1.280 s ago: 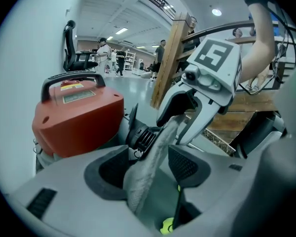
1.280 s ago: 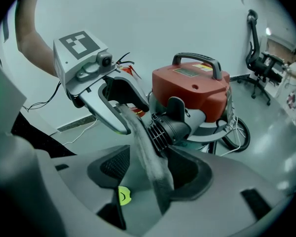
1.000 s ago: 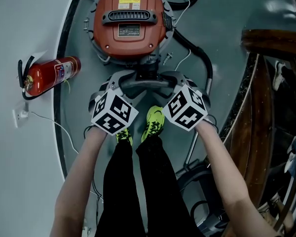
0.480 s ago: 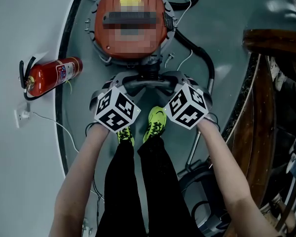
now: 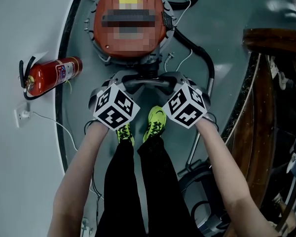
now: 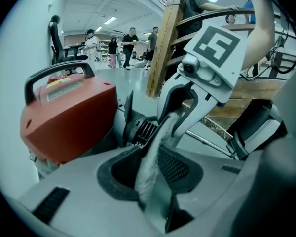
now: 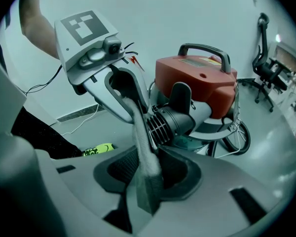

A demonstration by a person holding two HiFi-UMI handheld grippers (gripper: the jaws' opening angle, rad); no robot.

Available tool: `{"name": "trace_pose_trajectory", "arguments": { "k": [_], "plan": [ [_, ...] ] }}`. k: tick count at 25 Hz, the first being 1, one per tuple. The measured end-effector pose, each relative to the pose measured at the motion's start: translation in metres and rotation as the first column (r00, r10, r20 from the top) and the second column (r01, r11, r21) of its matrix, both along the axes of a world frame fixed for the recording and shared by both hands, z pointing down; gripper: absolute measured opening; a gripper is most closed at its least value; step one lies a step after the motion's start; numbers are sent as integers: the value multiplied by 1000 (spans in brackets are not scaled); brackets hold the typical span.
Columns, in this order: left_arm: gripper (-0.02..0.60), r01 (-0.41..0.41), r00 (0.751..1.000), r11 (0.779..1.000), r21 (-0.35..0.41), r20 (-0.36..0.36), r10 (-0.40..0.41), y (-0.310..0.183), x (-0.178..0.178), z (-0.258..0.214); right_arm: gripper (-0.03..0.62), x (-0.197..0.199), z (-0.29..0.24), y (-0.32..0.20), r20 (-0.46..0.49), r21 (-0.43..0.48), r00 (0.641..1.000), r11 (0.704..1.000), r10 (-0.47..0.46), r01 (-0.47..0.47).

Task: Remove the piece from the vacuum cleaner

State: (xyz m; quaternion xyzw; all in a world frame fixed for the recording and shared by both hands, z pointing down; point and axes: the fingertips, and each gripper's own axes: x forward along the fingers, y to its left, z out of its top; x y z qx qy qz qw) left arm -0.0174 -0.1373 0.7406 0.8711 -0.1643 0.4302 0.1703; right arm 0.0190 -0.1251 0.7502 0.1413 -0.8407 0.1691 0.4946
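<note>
The fire extinguisher (image 5: 52, 74) lies unmoved at the left. The left gripper (image 5: 136, 81) and right gripper (image 5: 162, 80) have barely shifted. They flank the black hose connector (image 5: 149, 73) on the near side of the orange vacuum cleaner (image 5: 130, 48). Both pairs of jaws are narrower than a second ago and closing round it, not yet clamped.

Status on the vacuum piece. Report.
Both closing, left tongs and right tongs, grey piece between the jaws. Piece not yet off the orange vacuum cleaner. Clear path: black hose off right, fire extinguisher off left.

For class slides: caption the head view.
Left gripper and right gripper closing around the grey piece by the red vacuum cleaner.
</note>
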Motion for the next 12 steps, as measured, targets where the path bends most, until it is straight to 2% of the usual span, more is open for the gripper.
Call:
{"name": "trace_pose_trajectory", "arguments": {
  "k": [12],
  "plan": [
    [97,-3,1000,1000,-10,17,3,1,-2,0,109,0,0,2,-19,11,999,999,-35,35]
  ]
}}
